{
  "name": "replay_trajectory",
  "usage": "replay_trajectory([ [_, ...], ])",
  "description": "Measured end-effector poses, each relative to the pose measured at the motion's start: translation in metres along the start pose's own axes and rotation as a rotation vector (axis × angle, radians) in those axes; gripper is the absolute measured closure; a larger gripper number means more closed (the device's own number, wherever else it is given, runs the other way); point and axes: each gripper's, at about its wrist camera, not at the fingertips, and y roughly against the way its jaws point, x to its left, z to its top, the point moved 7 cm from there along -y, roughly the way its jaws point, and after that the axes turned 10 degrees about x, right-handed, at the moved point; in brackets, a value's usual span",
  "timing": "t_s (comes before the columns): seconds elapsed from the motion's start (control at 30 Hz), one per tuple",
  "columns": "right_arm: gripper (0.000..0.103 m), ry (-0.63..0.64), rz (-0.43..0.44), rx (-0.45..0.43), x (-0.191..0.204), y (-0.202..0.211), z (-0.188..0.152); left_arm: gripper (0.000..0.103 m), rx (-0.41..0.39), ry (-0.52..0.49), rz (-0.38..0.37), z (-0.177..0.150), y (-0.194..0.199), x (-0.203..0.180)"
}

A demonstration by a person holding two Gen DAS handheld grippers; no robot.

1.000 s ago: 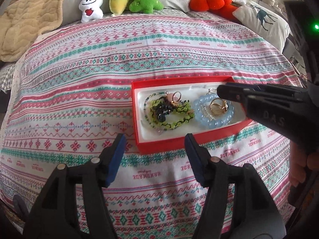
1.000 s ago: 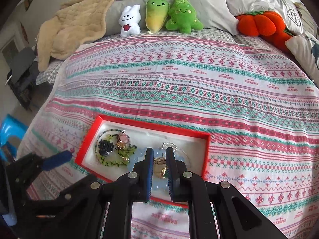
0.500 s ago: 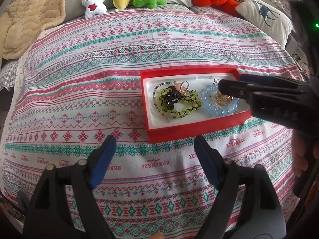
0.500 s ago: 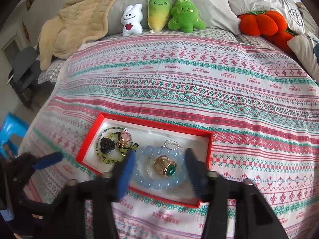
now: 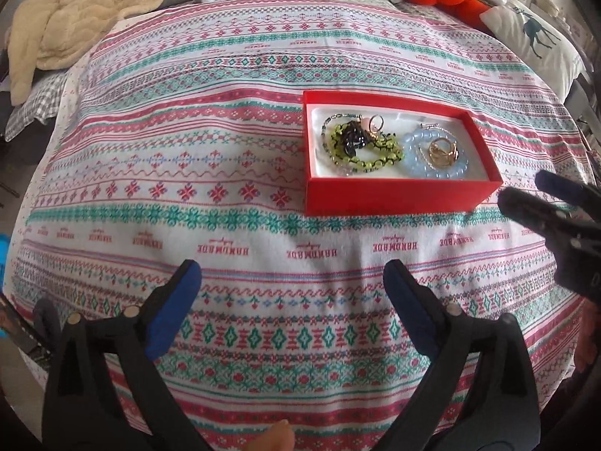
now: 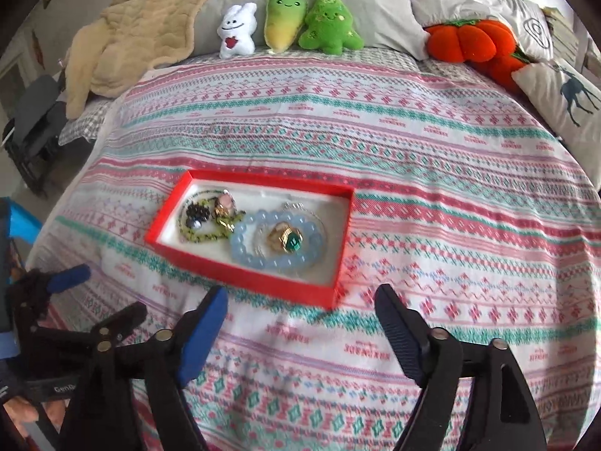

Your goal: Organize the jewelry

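A red box (image 5: pixel 398 197) (image 6: pixel 240 276) with a white lining sits on the patterned bedspread. It holds a pale blue bead bracelet (image 5: pixel 435 154) (image 6: pixel 276 238) with a gold ring with a green stone (image 6: pixel 287 240) inside it, and a green and black bead tangle (image 5: pixel 357 144) (image 6: pixel 204 220). My left gripper (image 5: pixel 291 300) is open and empty, near the bed's front and left of the box. My right gripper (image 6: pixel 300 330) is open and empty, just in front of the box; it also shows at the right of the left wrist view (image 5: pixel 537 195).
Plush toys (image 6: pixel 289 22) line the pillows at the back. An orange pumpkin cushion (image 6: pixel 473 43) and a deer pillow (image 6: pixel 563 94) lie at the back right. A beige blanket (image 6: pixel 127 37) lies at the back left. The bedspread (image 6: pixel 413 143) surrounds the box.
My right gripper opened, let go of the ring in the box and drew back toward the front. My left gripper also drew back and left, away from the box.
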Motion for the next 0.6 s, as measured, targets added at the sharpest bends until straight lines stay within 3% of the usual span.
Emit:
replay_trajectory([
  [0.1,0.017,-0.005,-0.038,0.032,-0.003,0.001,-0.014,0.005,-0.007,0.002,0.017,-0.005,0.005,-0.002],
  [0.23,0.008,0.004,-0.111,0.031,-0.004,0.008,-0.029,0.005,-0.028,-0.001,0.04,-0.01,0.011,-0.006],
  [0.33,0.0,-0.005,-0.12,0.034,-0.003,0.015,-0.037,0.004,-0.033,-0.002,0.043,-0.012,0.013,-0.009],
  [0.6,0.0,-0.002,-0.139,0.044,0.0,0.023,-0.045,0.004,-0.04,0.013,0.041,-0.018,0.02,-0.012],
])
